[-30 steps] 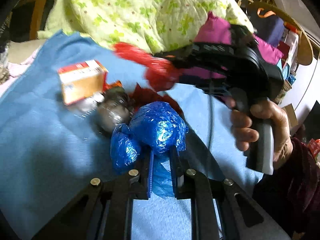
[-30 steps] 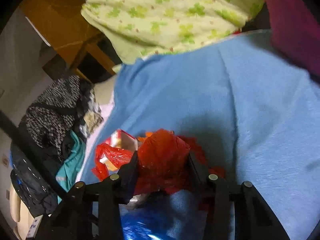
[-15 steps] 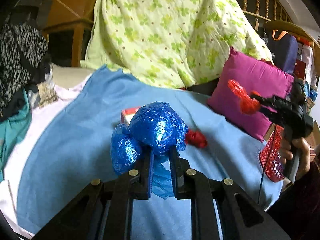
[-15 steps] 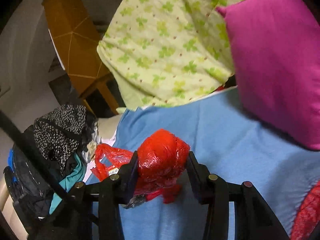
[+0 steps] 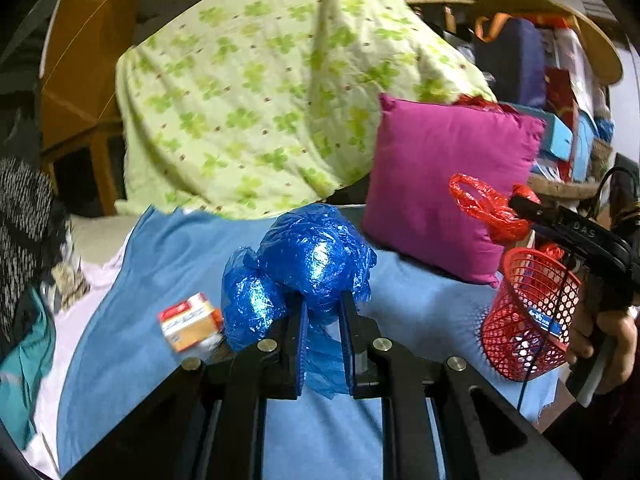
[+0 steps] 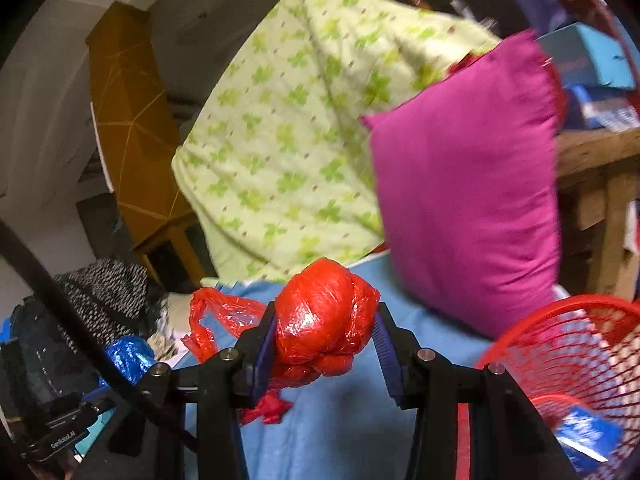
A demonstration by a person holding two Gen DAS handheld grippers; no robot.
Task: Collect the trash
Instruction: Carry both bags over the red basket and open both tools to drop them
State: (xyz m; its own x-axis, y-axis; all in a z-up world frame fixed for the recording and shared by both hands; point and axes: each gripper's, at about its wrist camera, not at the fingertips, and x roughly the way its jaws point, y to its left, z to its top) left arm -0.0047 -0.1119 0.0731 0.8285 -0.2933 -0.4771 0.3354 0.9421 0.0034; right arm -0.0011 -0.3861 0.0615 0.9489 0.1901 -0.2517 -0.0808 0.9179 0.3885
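My left gripper [image 5: 322, 320] is shut on a crumpled blue plastic bag [image 5: 312, 256] and holds it above the blue blanket [image 5: 160, 264]. My right gripper [image 6: 326, 336] is shut on a balled red plastic bag [image 6: 324, 320]; in the left wrist view it [image 5: 520, 208] holds the red bag [image 5: 486, 208] above the red mesh basket [image 5: 524, 320]. The basket [image 6: 580, 344] shows at lower right in the right wrist view, with a blue wrapper [image 6: 586, 436] inside. A small orange and white carton [image 5: 188, 320] lies on the blanket to the left.
A magenta pillow [image 5: 444, 184] leans behind the basket, next to a green-flowered quilt [image 5: 260, 100]. Clothes [image 5: 24, 240] are piled at the left edge of the bed. Shelves with boxes [image 5: 568, 120] stand at far right.
Both grippers have lifted from the trash pile with their bags. The right gripper has carried the red bag rightward to above the red basket. The left view has risen and turned right.
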